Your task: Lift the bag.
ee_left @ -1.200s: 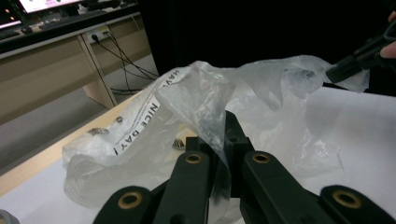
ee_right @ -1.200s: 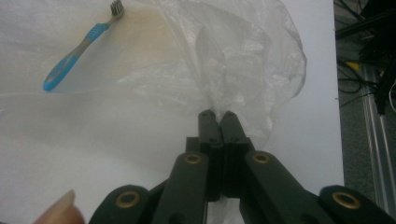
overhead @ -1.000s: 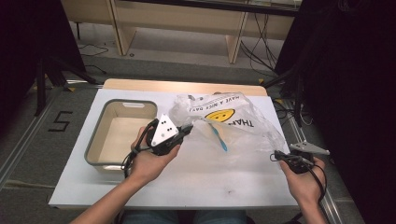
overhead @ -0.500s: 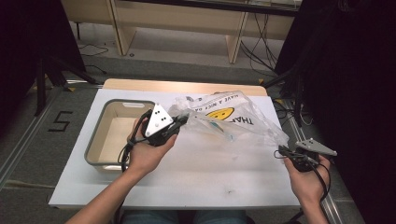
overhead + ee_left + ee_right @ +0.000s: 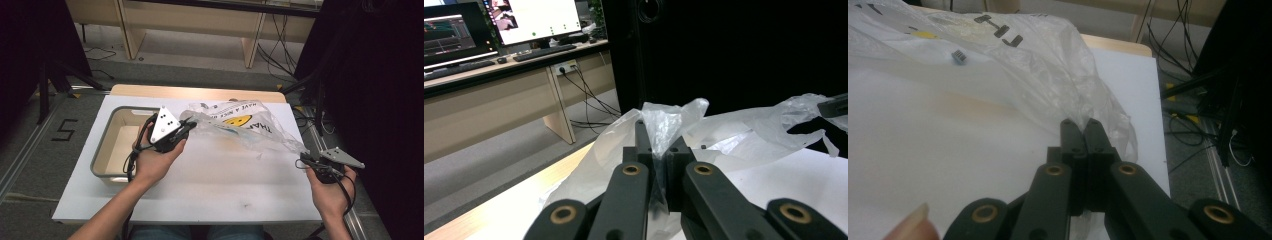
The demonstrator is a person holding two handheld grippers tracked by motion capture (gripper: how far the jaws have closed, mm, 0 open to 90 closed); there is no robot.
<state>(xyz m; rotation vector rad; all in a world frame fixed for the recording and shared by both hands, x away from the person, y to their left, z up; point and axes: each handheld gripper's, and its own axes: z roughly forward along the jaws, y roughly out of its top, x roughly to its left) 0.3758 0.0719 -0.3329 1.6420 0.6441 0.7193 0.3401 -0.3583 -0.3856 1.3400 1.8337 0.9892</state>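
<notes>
A clear plastic bag (image 5: 240, 127) with a yellow smiley face and black lettering is stretched across the white table top (image 5: 215, 190). My left gripper (image 5: 191, 125) is shut on the bag's left end, just right of the tray. In the left gripper view the film bunches up between the jaws of the left gripper (image 5: 655, 137). My right gripper (image 5: 303, 161) is shut on the bag's right end near the table's right edge. The right gripper view has the right gripper (image 5: 1080, 125) pinching a corner of the bag (image 5: 1023, 65). A small blue item (image 5: 959, 56) lies inside the bag.
A grey-rimmed tray (image 5: 107, 145) with a pale inside stands at the left of the table. Wooden desks and loose cables (image 5: 280, 55) are on the floor beyond the far edge. Dark equipment stands right of the table. A monitor (image 5: 536, 17) sits on a desk.
The left gripper has drawn its end of the bag a little left and away toward the tray, and the bag has pulled out into a tauter band. The right hand has hardly moved.
</notes>
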